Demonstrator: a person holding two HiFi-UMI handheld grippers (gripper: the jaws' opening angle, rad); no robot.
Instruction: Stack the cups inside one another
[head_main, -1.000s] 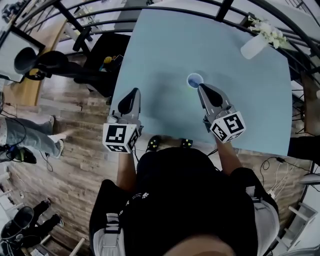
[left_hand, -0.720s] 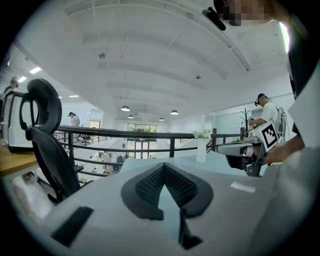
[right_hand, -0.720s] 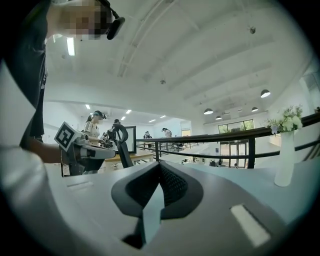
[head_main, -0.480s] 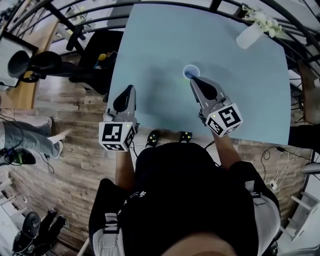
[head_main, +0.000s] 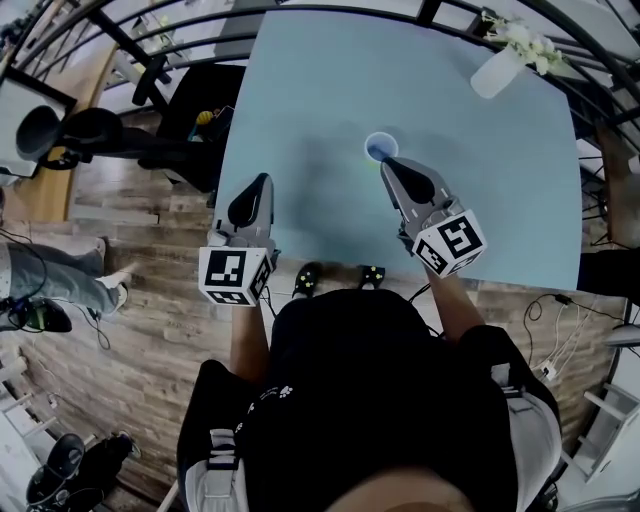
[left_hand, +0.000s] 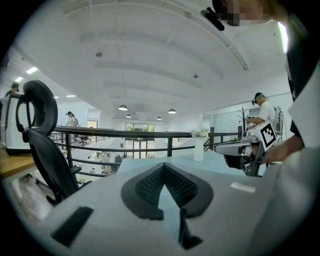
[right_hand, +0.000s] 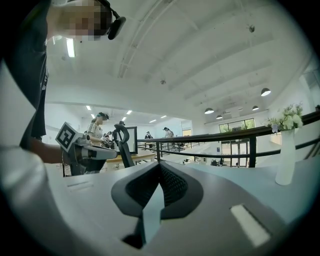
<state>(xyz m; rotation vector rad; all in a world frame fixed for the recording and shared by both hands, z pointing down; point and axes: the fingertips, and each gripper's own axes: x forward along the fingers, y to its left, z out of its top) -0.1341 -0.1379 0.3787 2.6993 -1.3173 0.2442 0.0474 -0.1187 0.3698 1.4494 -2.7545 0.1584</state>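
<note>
A blue cup (head_main: 381, 147) with a pale rim stands upright near the middle of the light blue table (head_main: 330, 90); I look straight down into it. My right gripper (head_main: 388, 163) is shut and empty, its tip just short of the cup's near side. My left gripper (head_main: 263, 180) hovers at the table's near left edge, also shut and empty, well to the left of the cup. In both gripper views the pads meet at the tip, left (left_hand: 164, 165) and right (right_hand: 160, 165), and the cup is hidden below the gripper bodies.
A white vase with flowers (head_main: 497, 72) stands at the table's far right corner. A black railing (head_main: 180, 30) runs behind the table, with an office chair (head_main: 90, 130) to the left. The near table edge runs just in front of the person.
The head view has shifted a little. Both grippers and the cup keep their places relative to one another, and both pairs of jaws stay shut.
</note>
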